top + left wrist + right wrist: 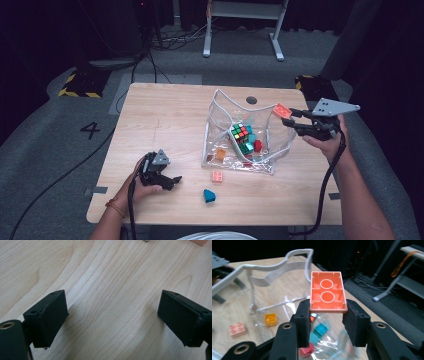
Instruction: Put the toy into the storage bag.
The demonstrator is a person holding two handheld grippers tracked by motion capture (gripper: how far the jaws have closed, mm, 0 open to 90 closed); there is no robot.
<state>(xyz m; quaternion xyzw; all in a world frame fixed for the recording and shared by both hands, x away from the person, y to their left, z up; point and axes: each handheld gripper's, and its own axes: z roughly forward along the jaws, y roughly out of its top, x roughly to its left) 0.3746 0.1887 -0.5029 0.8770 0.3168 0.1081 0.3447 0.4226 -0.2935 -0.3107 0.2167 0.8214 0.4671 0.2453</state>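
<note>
My right gripper is shut on an orange brick, which shows its hollow underside in the right gripper view. In the high view this gripper holds the orange brick above the right rim of a clear plastic bag. The bag stands open on the table and holds a colour cube, teal pieces, a red piece and a small orange piece. My left gripper rests near the table's front left, open over bare wood, with nothing between its fingers.
A pink brick and a teal piece lie on the wooden table in front of the bag. A round grommet sits at the far edge. Beyond the table are cables and a white desk frame.
</note>
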